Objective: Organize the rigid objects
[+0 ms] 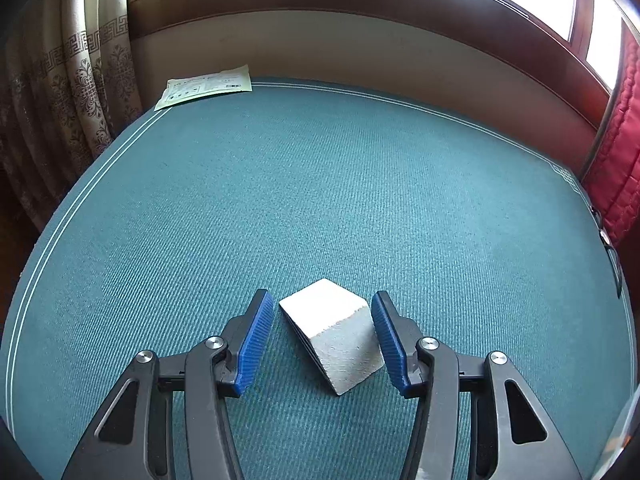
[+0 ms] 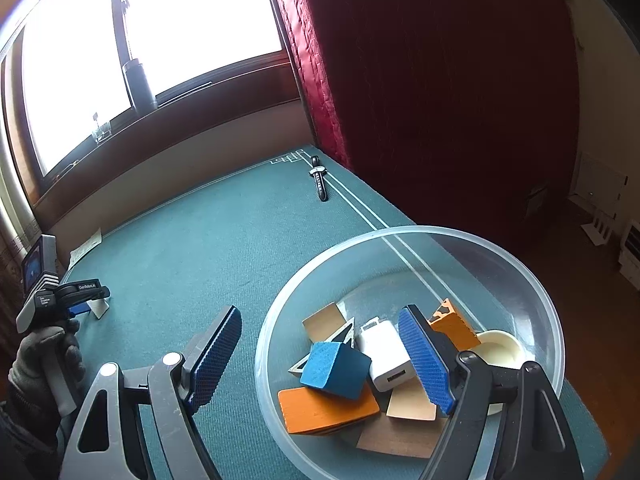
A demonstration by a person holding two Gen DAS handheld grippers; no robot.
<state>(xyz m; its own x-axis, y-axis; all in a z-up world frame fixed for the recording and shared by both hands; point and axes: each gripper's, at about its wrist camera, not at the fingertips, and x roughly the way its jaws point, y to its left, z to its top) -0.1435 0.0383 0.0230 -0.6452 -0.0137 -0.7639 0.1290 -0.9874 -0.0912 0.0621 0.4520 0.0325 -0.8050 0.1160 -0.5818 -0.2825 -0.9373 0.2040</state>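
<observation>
- Between my left gripper [image 1: 323, 336] fingers, spread wide: white block [image 1: 334, 332] on green tablecloth [image 1: 320, 184], untouched.
- Under my right gripper [image 2: 320, 354], likewise agape: clear bowl [image 2: 532, 280] holding blue block [image 2: 334, 370], white charger [image 2: 386, 354], orange pieces.
- Far corner: paper sheet [image 1: 206, 86].

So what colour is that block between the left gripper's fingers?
White to pale grey block, seen best in the left wrist view.

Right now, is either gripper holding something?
No. The left gripper is open around the white block, not squeezing it. The right gripper is open too.
</observation>
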